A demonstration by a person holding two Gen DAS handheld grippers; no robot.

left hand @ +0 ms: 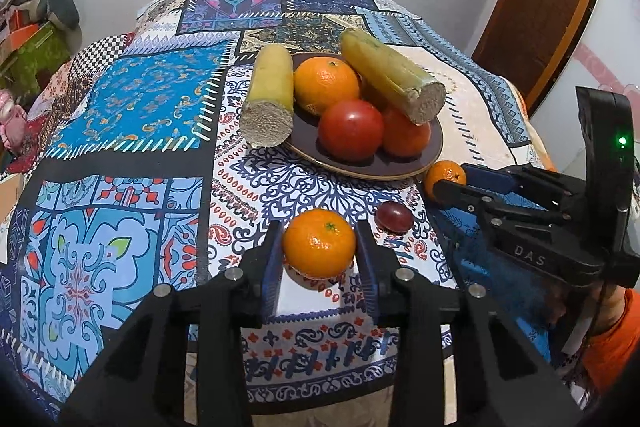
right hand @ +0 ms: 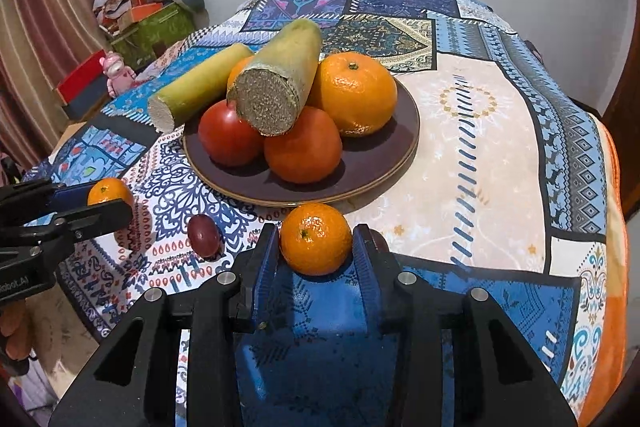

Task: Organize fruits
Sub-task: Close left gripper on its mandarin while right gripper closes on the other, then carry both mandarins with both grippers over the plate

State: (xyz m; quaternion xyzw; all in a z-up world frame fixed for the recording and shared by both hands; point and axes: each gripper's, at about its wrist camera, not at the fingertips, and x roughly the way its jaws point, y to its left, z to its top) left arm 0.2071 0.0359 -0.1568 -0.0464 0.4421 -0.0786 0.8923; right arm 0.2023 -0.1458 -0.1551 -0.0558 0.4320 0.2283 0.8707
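Between the blue pads of the left gripper (left hand: 319,247) a small round orange mandarin (left hand: 319,243) is pinched, just above the patterned blue patchwork tablecloth (left hand: 132,99). A second small orange mandarin (right hand: 315,243) is pinched the same way by the right gripper (right hand: 315,247). Both claws are pressed onto their fruit, one pad on each side. Whether the second mandarin rests on the cloth or is lifted cannot be told.

Straight ahead of each claw, on the far side, the round dark brown plate (right hand: 372,171) is seen. The right gripper's mandarin is just beside the near rim of the plate. The left gripper's mandarin is farther from the rim, so the right hand is judged nearer to the plate. The mandarins are round, so no long side has to be lined up; a lift and a push forward over the rim is what the next move seems to need.

Between the two claws, a small dark purple grape (left hand: 394,216) is left lying on the cloth.

On the plate, two red tomatoes (right hand: 230,137) are counted, plus two big oranges (right hand: 356,93), one of them mostly hidden. Two thick yellow-green cut stalks (right hand: 200,89) are also there, one leaning on the fruit, one resting at the plate's left edge.

Two small mandarins and one grape are counted off the plate. Little room is left in the pile, so a mandarin could roll off.
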